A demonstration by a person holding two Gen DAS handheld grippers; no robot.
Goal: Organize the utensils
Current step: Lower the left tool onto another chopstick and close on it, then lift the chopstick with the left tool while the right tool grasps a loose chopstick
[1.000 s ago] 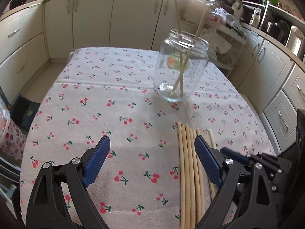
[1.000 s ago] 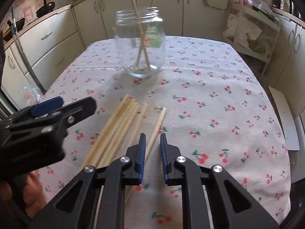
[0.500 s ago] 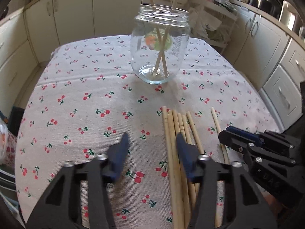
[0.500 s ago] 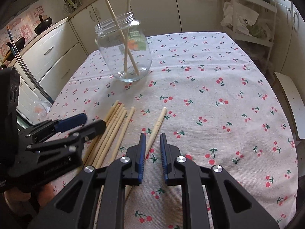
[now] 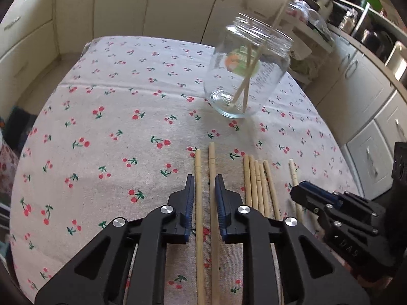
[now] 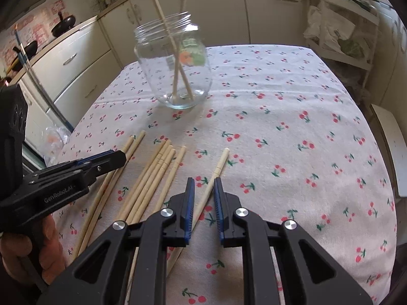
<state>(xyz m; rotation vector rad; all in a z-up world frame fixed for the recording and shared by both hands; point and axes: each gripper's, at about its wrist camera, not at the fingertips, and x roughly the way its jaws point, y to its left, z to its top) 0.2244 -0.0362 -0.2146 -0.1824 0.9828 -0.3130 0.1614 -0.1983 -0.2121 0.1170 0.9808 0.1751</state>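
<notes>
On the near half of the cherry-print tablecloth (image 5: 106, 132), close to the near edge, lie the loose pale wooden chopsticks. The left gripper (image 5: 204, 193) has just been closing its jaws around the leftmost pair of chopsticks (image 5: 204, 178), which sits a little apart from the rest. Its blue pads flank the two sticks closely, but whether they already pinch them I cannot tell. Judging by the task, the pair was parted so it could be lifted cleanly.

Just to the right lies the bundle of four chopsticks (image 6: 155, 175). Further right is the single lighter chopstick (image 6: 216, 170), which runs between the narrowed jaws of the right gripper (image 6: 204, 195). That looks like a grasp, though contact is not clear.

Toward the middle of the table stands the clear glass jar (image 5: 248, 73), upright, with two chopsticks leaning crossed inside it, the likely destination. Nothing lies between sticks and jar. The two grippers work near each other, so they could crowd one another when lifting.
</notes>
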